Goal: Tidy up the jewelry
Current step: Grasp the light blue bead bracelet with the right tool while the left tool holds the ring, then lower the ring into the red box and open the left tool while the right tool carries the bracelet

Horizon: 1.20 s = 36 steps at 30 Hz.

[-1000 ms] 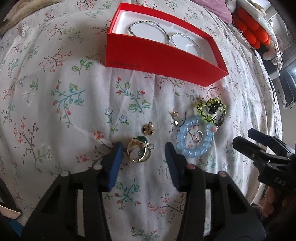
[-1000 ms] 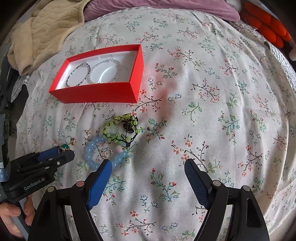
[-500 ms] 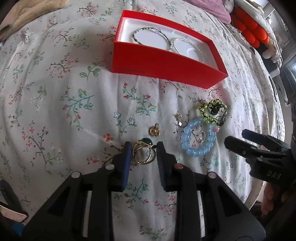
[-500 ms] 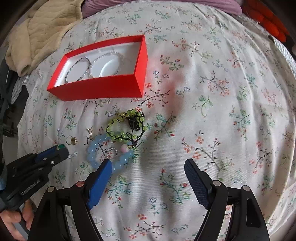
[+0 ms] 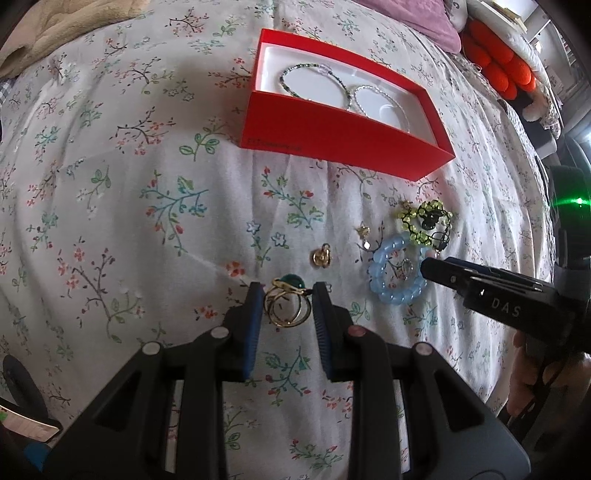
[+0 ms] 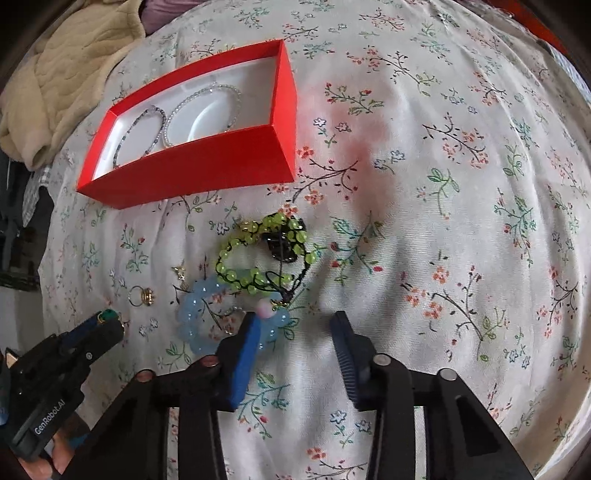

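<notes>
A gold ring with a green stone (image 5: pixel 286 304) lies on the floral sheet, and my left gripper (image 5: pixel 286 291) is shut on it, one pad on each side. In the right wrist view the left gripper (image 6: pixel 110 323) shows the green stone at its tip. My right gripper (image 6: pixel 294 319) points down with its jaws closing. Its left finger (image 6: pixel 245 339) overlaps the near edge of the blue bead bracelet (image 6: pixel 192 314), by a pink bead. The gap between the jaws holds only cloth. A green bead bracelet (image 6: pixel 225 258) lies just beyond. The red box (image 5: pixel 332 140) holds two thin bracelets (image 5: pixel 314 81).
A small gold ring (image 5: pixel 321 256) and tiny earrings (image 5: pixel 364 232) lie between the two grippers. A beige blanket (image 6: pixel 55 74) is bunched left of the box. Purple bedding (image 5: pixel 417 22) and an orange cushion (image 5: pixel 495 62) sit at the far edge. A hand (image 5: pixel 535 376) holds the right gripper.
My left jaws drew in from wide apart onto the green-stone ring. My right gripper sank toward the blue bracelet and its jaws narrowed.
</notes>
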Each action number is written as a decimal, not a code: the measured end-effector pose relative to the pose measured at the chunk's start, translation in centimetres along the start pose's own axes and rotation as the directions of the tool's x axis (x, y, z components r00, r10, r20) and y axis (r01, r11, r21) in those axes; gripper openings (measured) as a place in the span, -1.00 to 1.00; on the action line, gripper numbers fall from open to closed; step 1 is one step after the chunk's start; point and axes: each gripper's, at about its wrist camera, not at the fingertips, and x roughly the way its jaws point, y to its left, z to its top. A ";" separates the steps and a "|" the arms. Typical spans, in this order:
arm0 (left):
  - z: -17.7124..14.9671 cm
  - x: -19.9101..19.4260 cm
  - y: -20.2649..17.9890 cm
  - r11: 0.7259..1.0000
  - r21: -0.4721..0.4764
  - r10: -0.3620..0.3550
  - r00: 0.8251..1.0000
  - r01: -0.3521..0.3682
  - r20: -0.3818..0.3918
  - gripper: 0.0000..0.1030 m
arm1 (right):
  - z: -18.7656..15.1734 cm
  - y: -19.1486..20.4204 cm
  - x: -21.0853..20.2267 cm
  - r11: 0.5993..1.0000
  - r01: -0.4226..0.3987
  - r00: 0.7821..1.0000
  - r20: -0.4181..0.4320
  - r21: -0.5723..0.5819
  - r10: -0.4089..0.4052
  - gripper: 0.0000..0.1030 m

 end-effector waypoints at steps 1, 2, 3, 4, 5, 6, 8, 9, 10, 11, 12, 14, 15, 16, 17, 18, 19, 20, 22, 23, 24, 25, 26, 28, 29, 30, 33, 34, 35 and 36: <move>0.0 0.0 0.0 1.000 0.000 0.000 1.000 0.000 0.000 -0.43 | 0.1 0.2 0.1 1.000 -0.002 1.000 0.000 -0.002 0.002 -0.31; 0.0 0.0 0.0 1.000 0.000 -0.001 1.000 0.001 0.000 -0.43 | 0.2 0.4 0.2 1.000 -0.003 1.000 0.000 -0.004 0.003 -0.36; 0.0 0.0 0.0 1.000 0.000 -0.001 1.000 0.001 -0.001 -0.43 | 0.4 0.7 0.4 1.000 -0.005 1.000 -0.001 -0.006 0.005 -0.41; 0.0 -0.1 0.1 1.000 0.000 -0.002 1.000 0.002 0.000 -0.43 | 0.5 0.9 0.6 1.000 -0.008 1.000 -0.003 -0.009 0.008 -0.43; 0.0 -0.1 0.1 1.000 0.001 -0.002 1.000 0.002 0.000 -0.43 | 0.5 1.2 0.8 1.000 -0.010 1.000 -0.004 -0.011 0.010 -0.49; 0.1 -0.1 0.0 1.000 0.001 -0.002 1.000 0.002 0.000 -0.43 | 0.6 1.4 1.1 1.000 -0.009 1.000 -0.007 -0.014 0.008 -0.52; 0.1 0.0 -0.1 1.000 0.002 -0.002 1.000 0.002 -0.001 -0.43 | 0.6 1.9 1.5 0.999 0.009 1.000 -0.003 -0.032 -0.010 -0.61; 0.0 0.0 -0.1 1.000 0.003 -0.002 1.000 0.002 -0.002 -0.43 | 0.7 2.0 1.5 0.999 0.013 1.000 0.001 -0.038 -0.013 -0.70; 0.0 0.0 -0.2 1.000 0.004 -0.002 1.000 0.002 -0.003 -0.43 | 0.7 2.2 1.5 0.999 0.015 1.000 0.005 -0.042 -0.014 -0.72; 0.0 0.0 -0.2 1.000 0.005 -0.002 1.000 0.002 -0.004 -0.43 | 0.3 2.2 1.5 0.999 0.012 1.000 0.008 -0.043 -0.012 -0.75; -0.1 0.1 -0.3 1.000 0.006 -0.001 1.000 0.001 -0.004 -0.43 | 0.3 2.2 1.4 0.999 0.008 1.000 0.010 -0.041 -0.007 -0.77; -0.1 0.1 -0.5 1.000 0.007 0.001 1.000 -0.001 -0.004 -0.43 | 0.2 2.2 1.2 0.999 -0.001 1.000 0.015 -0.041 0.002 -0.77; -0.1 0.0 -0.5 1.000 0.007 0.000 1.000 0.000 -0.001 -0.43 | 0.1 2.3 1.1 0.999 -0.006 1.000 0.018 -0.044 0.006 -0.77; -0.1 0.0 -0.5 1.000 0.006 0.000 1.000 0.000 0.001 -0.43 | 0.0 2.2 0.9 0.999 -0.010 1.000 0.020 -0.047 0.011 -0.77; -0.1 -0.1 -0.5 1.000 0.007 -0.002 1.000 0.002 0.003 -0.43 | -0.2 2.3 0.6 0.999 -0.014 1.000 0.024 -0.050 0.016 -0.77; -0.1 -0.3 -0.5 1.000 0.009 -0.004 1.000 0.003 0.007 -0.43 | -0.3 2.4 0.4 0.998 -0.018 0.999 0.029 -0.053 0.020 -0.77; -0.1 -0.4 -0.5 1.000 0.010 -0.005 1.000 0.005 0.008 -0.43 | -0.4 2.5 0.2 0.998 -0.022 0.999 0.035 -0.056 0.024 -0.77; -0.1 -0.5 -0.5 1.000 0.012 -0.006 1.000 0.006 0.010 -0.43 | -0.5 2.6 -0.1 0.998 -0.026 0.999 0.041 -0.060 0.028 -0.77; -0.2 -0.6 -0.6 1.000 0.014 -0.009 1.000 0.009 0.013 -0.43 | -0.7 2.8 -0.7 0.997 -0.039 0.998 0.051 -0.066 0.042 -0.77; -0.2 -0.7 -0.7 1.000 0.015 -0.011 1.000 0.011 0.014 -0.43 | -0.7 2.7 -1.0 0.996 -0.046 0.997 0.057 -0.070 0.050 -0.77; -0.3 -0.8 -0.7 1.000 0.016 -0.012 1.000 0.012 0.016 -0.43 | -0.9 2.7 -1.3 0.996 -0.054 0.996 0.063 -0.075 0.058 -0.77; -0.3 -0.9 -0.7 1.000 0.017 -0.014 1.000 0.014 0.018 -0.43 | -1.0 2.8 -1.7 0.995 -0.059 0.995 0.070 -0.079 0.065 -0.77; -0.3 -0.9 -0.8 1.000 0.018 -0.015 1.000 0.015 0.020 -0.43 | -1.1 2.7 -2.2 0.995 -0.065 0.995 0.076 -0.082 0.071 -0.77; -0.4 -1.2 -0.7 1.000 0.018 -0.019 1.000 0.019 0.025 -0.43 | -1.2 2.1 -3.1 0.993 -0.075 0.993 0.087 -0.088 0.083 -0.77; -0.3 -1.3 -0.8 1.000 0.018 -0.021 0.999 0.020 0.027 -0.43 | -1.4 2.0 -3.5 0.993 -0.081 0.992 0.093 -0.091 0.089 -0.77; -0.3 -1.4 -0.7 1.000 0.016 -0.023 0.999 0.022 0.030 -0.43 | -1.4 1.6 -4.0 0.992 -0.086 0.991 0.098 -0.093 0.095 -0.77; -0.2 -1.7 -0.7 0.999 0.014 -0.029 0.999 0.028 0.038 -0.43 | -2.1 1.2 -5.4 0.989 -0.101 0.987 0.117 -0.106 0.113 -0.77; -0.1 -1.8 -0.7 0.999 0.014 -0.031 0.999 0.030 0.040 -0.43 | -2.2 1.5 -5.8 0.988 -0.105 0.985 0.126 -0.112 0.119 -0.77; -0.1 -1.9 -0.7 0.999 0.014 -0.032 0.999 0.031 0.043 -0.43 | -2.2 1.5 -6.1 0.987 -0.109 0.984 0.131 -0.116 0.124 -0.77; -0.1 -2.0 -0.7 0.999 0.013 -0.033 0.998 0.033 0.046 -0.43 | -2.3 1.6 -6.5 0.986 -0.112 0.982 0.136 -0.120 0.129 -0.77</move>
